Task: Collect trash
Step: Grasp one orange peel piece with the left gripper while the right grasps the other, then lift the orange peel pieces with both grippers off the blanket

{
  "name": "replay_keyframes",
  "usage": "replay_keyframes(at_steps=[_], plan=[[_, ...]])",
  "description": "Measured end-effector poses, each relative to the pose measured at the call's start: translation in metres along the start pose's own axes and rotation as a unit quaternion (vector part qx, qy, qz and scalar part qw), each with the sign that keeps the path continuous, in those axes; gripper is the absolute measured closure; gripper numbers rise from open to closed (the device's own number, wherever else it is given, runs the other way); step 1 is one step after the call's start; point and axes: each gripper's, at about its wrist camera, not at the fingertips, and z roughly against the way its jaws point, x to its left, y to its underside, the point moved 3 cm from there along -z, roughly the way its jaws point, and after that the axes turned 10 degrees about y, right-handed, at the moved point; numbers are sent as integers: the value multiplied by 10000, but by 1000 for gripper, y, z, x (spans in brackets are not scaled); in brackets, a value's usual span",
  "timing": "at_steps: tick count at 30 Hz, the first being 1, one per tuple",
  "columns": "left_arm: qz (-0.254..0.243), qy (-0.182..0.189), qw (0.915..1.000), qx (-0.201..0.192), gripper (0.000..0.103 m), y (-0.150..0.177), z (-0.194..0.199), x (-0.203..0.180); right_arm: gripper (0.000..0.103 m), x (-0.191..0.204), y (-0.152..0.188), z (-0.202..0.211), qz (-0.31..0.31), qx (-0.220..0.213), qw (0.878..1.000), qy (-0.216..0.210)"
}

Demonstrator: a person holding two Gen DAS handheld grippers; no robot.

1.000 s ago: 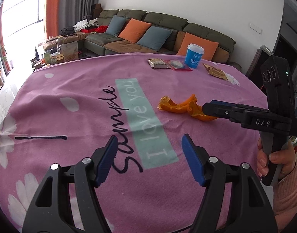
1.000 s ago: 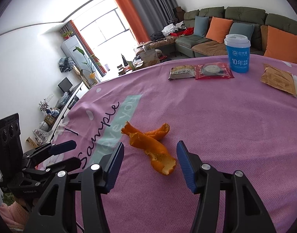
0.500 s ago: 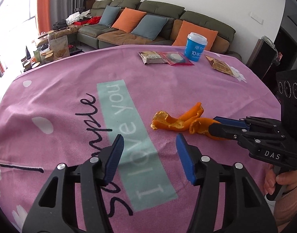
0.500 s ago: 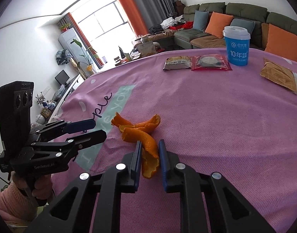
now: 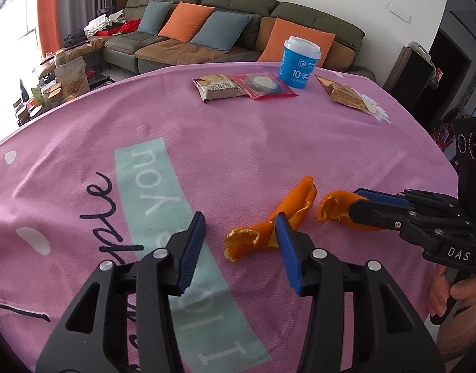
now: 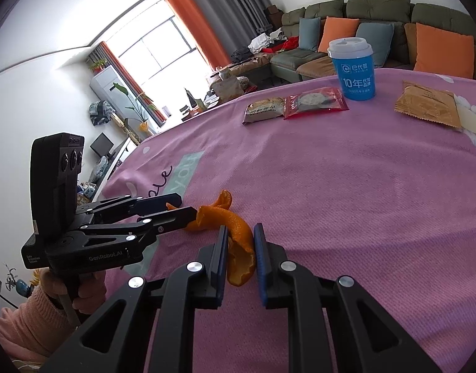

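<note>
Two orange peels lie on the pink tablecloth (image 5: 269, 143). My right gripper (image 6: 241, 242) is shut on one peel (image 6: 239, 242) and holds it just off the cloth; this peel also shows in the left wrist view (image 5: 334, 208). My left gripper (image 5: 238, 245) is open, its blue pads on either side of the near end of the second peel (image 5: 263, 233), which lies on the cloth. In the right wrist view the left gripper (image 6: 182, 206) reaches the second peel (image 6: 207, 217) from the left.
At the far side of the table stand a blue paper cup (image 5: 300, 62), a grey snack wrapper (image 5: 219, 87), a red wrapper (image 5: 263, 85) and a brown wrapper (image 5: 343, 94). A sofa (image 5: 238, 25) stands behind the table.
My right gripper closed on one peel and lifted it slightly apart from the other. My left gripper moved forward and right until its open fingers straddle the second peel.
</note>
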Motion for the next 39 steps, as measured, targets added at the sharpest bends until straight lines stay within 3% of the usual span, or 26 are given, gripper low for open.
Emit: replay_keyframes(at_steps=[3,15,23,39], plan=[[-48,55,10000,30,72,4,-1,-5,88,-2,0,1,-52,4,10000,-34],[14,122,9999,-67,84,30,14,-18,88,-2,-1,4,-100,-27,9999,-73],[252,12,9994,-225,86,43,33,-15,88,6,-2,4,-148,-63,9995,-281],[895,-503,9913,-820,87,83,117,28,88,62,-1,-2,115,-33,9959,-894]])
